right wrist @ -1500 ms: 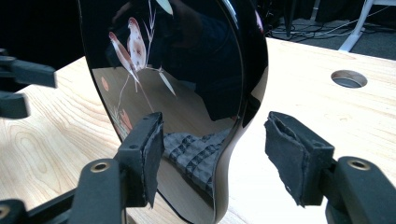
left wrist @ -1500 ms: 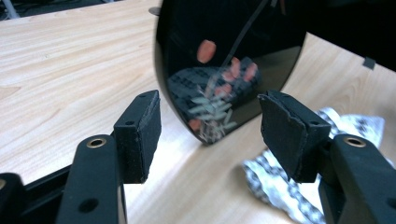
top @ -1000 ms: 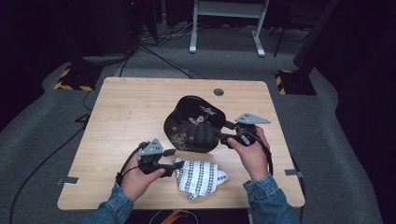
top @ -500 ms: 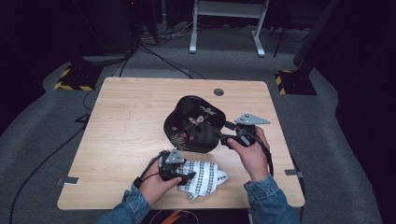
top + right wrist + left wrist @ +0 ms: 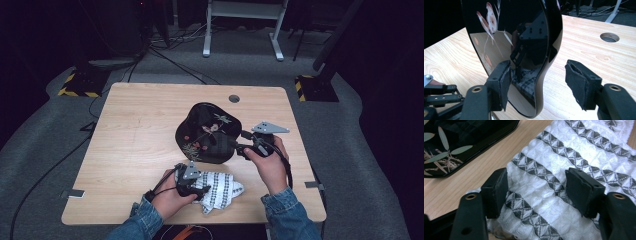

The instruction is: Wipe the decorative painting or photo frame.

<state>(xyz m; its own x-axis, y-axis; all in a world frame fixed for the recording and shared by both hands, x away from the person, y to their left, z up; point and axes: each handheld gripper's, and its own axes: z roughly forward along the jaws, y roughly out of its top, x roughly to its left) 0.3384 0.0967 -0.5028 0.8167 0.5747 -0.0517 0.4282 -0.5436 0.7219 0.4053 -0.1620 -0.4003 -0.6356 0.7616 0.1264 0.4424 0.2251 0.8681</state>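
A black lacquered tray [image 5: 210, 132] painted with leaves and blossoms rests on the wooden table [image 5: 140, 130], tilted up on its right side. My right gripper [image 5: 239, 146] is at its right rim. In the right gripper view the tray [image 5: 506, 32] stands steeply between the open jaws of my right gripper [image 5: 539, 75], close to one pad and clear of the other. A white cloth [image 5: 225, 187] with grey diamond bands lies crumpled near the front edge. My left gripper [image 5: 536, 185] is lowered over the cloth [image 5: 554, 157]. Its jaws have just been closing and still stand apart, with the cloth between them.
A round cable hole [image 5: 234, 98] sits in the table's far edge. A corner of the tray [image 5: 449, 140] lies just beyond the cloth. Behind the table are a white stand's feet [image 5: 240, 30], cables, and yellow-black striped blocks [image 5: 75, 87] on the grey floor.
My left hand has moved right and down, from the bare wood left of the cloth onto the cloth. The right hand and the tray have kept still.
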